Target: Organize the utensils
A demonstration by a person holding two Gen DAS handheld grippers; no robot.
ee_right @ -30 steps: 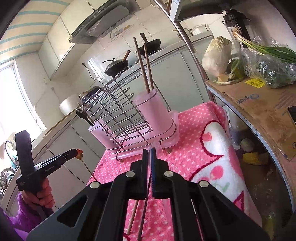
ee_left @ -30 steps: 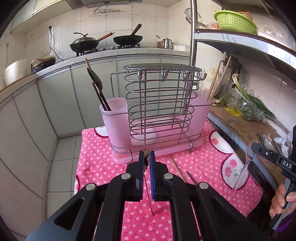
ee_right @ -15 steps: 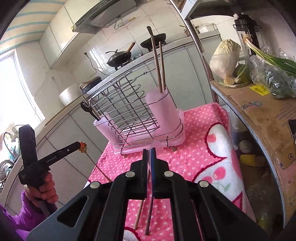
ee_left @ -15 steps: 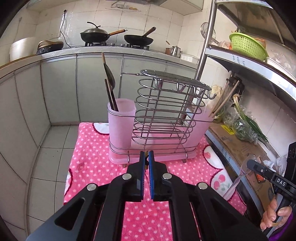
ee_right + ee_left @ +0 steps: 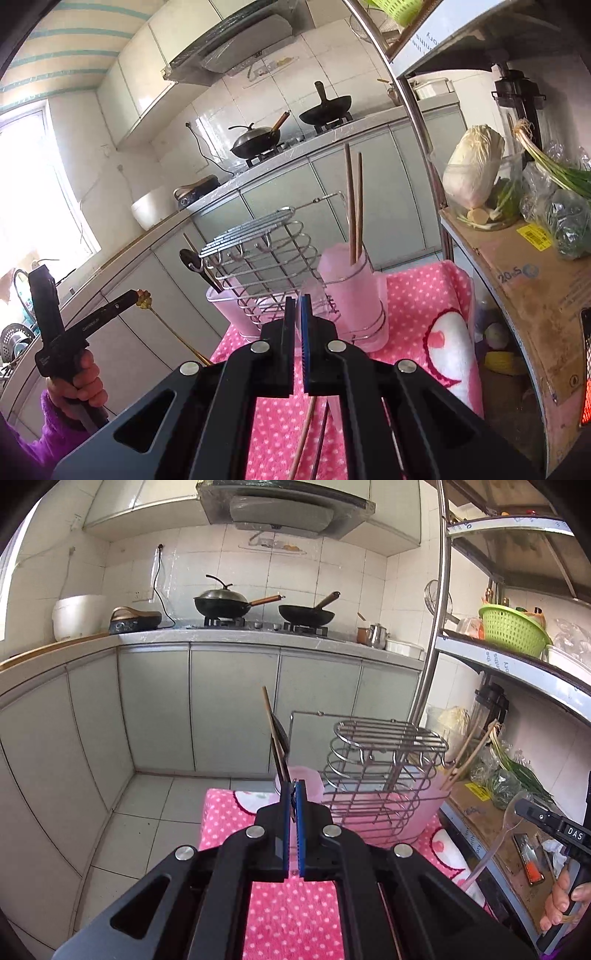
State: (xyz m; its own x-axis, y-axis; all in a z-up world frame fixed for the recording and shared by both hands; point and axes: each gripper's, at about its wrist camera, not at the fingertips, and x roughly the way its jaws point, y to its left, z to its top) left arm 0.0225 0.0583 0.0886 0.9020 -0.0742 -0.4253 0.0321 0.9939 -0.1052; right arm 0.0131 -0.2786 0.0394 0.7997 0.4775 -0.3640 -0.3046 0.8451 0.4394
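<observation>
1. Both tongs are rising off the pink dotted towel (image 5: 417,295) compared to a second ago. The left gripper (image 5: 293,794) is clamped on a thin gold fork (image 5: 166,319); the right gripper (image 5: 298,306) is pinching a clear plastic spoon (image 5: 508,821).
2. Two chopsticks (image 5: 314,439) are lying on the towel.
3. The wire utensil rack (image 5: 380,771) is sitting just ahead, so drop-off looks next.

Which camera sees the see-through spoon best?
The left wrist view: the clear plastic spoon shows whole, held in the right gripper. In the right wrist view only its bowl peeks above that gripper's fingers, with the handle mostly hidden.
</observation>
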